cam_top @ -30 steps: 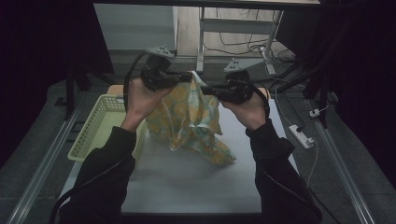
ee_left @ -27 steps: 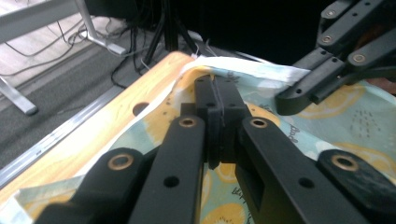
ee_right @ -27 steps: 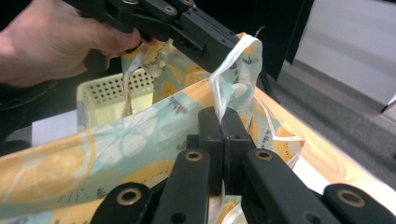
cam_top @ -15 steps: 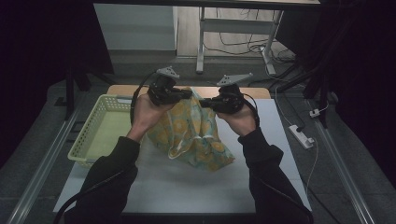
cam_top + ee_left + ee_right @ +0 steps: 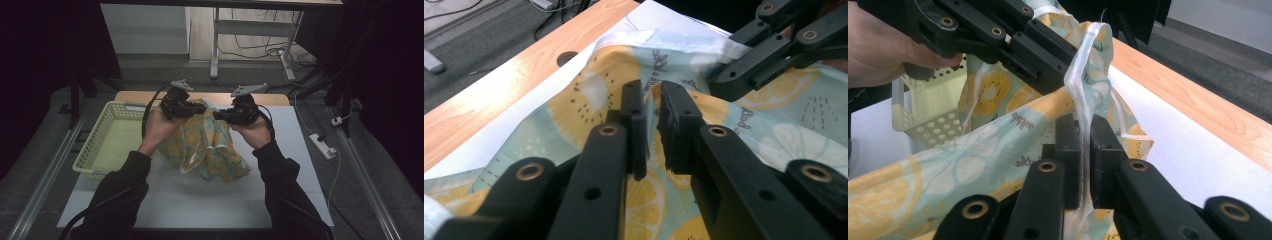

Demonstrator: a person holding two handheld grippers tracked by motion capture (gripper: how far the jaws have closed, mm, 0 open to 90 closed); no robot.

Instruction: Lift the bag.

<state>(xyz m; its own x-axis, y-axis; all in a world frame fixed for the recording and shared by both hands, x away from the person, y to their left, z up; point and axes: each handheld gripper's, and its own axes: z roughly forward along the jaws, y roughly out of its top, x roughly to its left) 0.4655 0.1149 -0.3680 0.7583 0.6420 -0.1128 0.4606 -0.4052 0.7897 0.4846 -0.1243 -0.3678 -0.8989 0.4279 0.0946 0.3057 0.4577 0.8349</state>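
Note:
A cloth printed with yellow lemon slices on pale blue lies heaped on the white mat, its top edge lifted between my two grippers. My left gripper points right at that edge. In the left gripper view its jaws have just been opening; a slim gap shows, with the cloth behind it and not pinched. My right gripper faces it from the right. Its jaws have also just been opening slightly, but the cloth's white hem strip still runs squeezed between the pads.
A pale yellow plastic basket stands at the mat's left. A wooden table edge runs behind the mat. A power strip and cables lie on the floor at right. Bare mat stretches in front of the cloth.
Both hands have come down toward the table. The cloth, which hung between the grippers, has sunk and now rests heaped on the mat.

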